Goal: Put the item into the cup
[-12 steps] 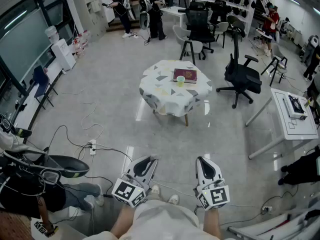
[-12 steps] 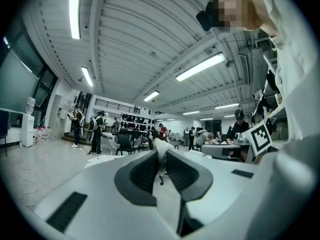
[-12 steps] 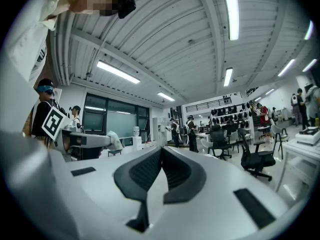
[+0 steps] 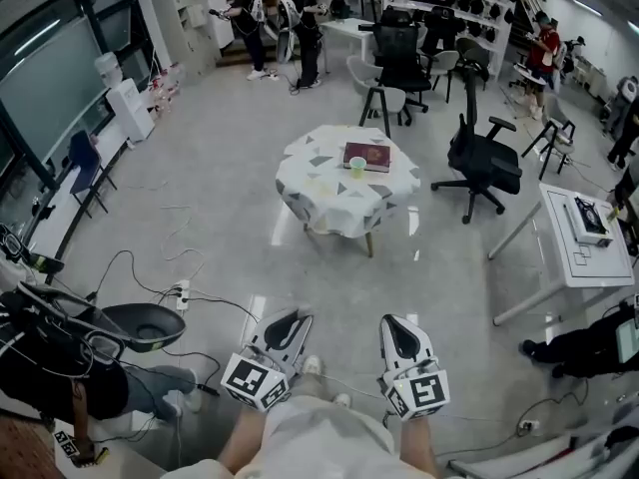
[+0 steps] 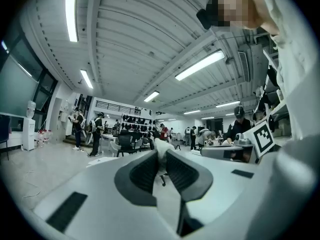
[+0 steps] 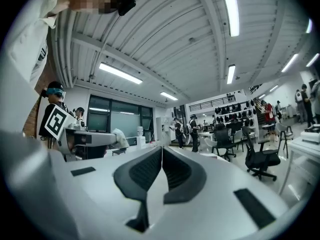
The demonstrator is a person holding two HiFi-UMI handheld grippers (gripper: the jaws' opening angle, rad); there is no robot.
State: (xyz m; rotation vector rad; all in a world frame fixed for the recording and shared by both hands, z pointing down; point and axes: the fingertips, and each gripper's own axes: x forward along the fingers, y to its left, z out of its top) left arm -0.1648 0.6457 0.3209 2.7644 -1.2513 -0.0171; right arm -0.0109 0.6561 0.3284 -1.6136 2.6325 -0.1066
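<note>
A small green cup [image 4: 357,165] stands on a round table [image 4: 319,193] with a patterned white cloth, far ahead of me across the floor. Beside the cup lies a dark red book [image 4: 368,155]. My left gripper [image 4: 298,316] is low at the frame's bottom, held near my body; its jaws are shut on a small white item [image 5: 162,147] that pokes out past the tips. The same white item [image 6: 120,136] shows at the left gripper's end in the right gripper view. My right gripper [image 4: 391,320] [image 6: 161,149] hangs beside it, shut with nothing between the jaws.
A black office chair [image 4: 482,158] stands right of the table and a white desk [image 4: 584,257] further right. Cables and a power strip [image 4: 184,292] lie on the floor at left. A seated person [image 4: 60,367] is close on my left; other people stand at the back.
The view has shifted slightly: the table sits a little nearer and to the left. Both grippers have drifted a touch left. Their jaws stand as before.
</note>
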